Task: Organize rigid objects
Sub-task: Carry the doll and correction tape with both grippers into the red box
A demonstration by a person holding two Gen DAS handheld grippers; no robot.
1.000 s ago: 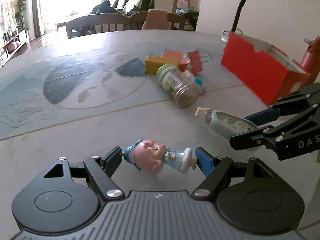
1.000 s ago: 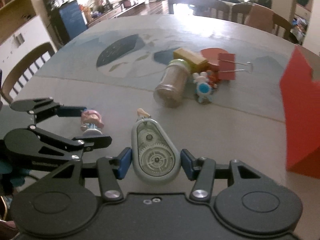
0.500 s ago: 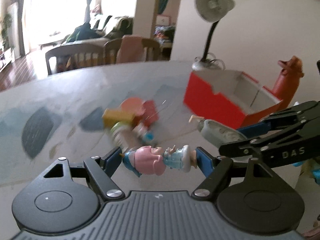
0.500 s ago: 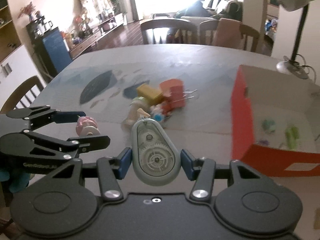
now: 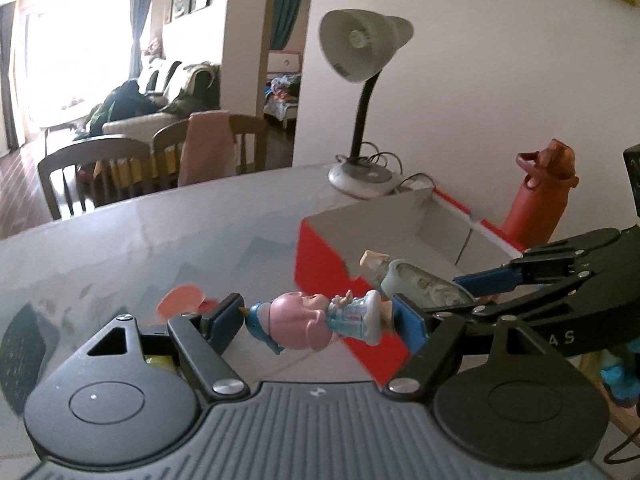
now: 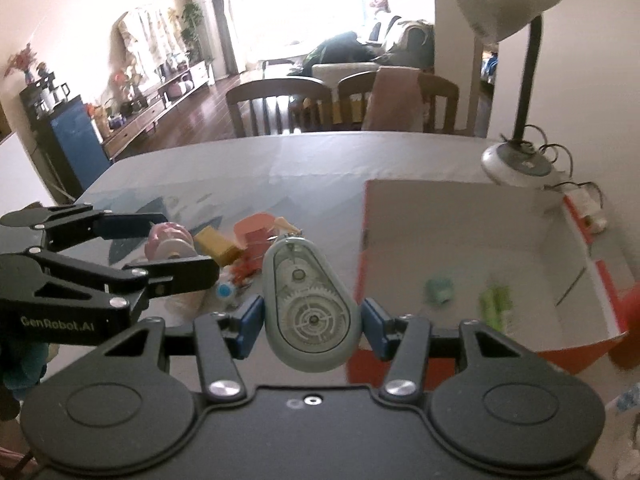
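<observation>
My left gripper [image 5: 320,320] is shut on a small pink-and-blue toy figure [image 5: 316,320], held sideways in the air above the table. My right gripper [image 6: 312,316] is shut on a grey correction-tape dispenser [image 6: 310,312] with visible gears. Both are raised and close to the near left corner of the open red box [image 6: 592,248], whose white inside holds a teal item [image 6: 440,290] and a green item [image 6: 496,304]. In the right wrist view the left gripper [image 6: 176,248] with the toy figure [image 6: 170,240] is at the left. In the left wrist view the right gripper [image 5: 448,288] comes in from the right with the dispenser [image 5: 420,284].
A pile stays on the table left of the box: a yellow block [image 6: 220,244], a pink-red cup [image 6: 252,228] and small toys [image 6: 226,290]. A grey desk lamp [image 5: 360,80] stands behind the box, a red-brown bottle [image 5: 540,196] beside it. Chairs [image 6: 280,108] line the far edge.
Both grippers have lifted off the table with their objects and swung right toward the red box, which now lies close below and ahead. The pile has dropped behind on the left.
</observation>
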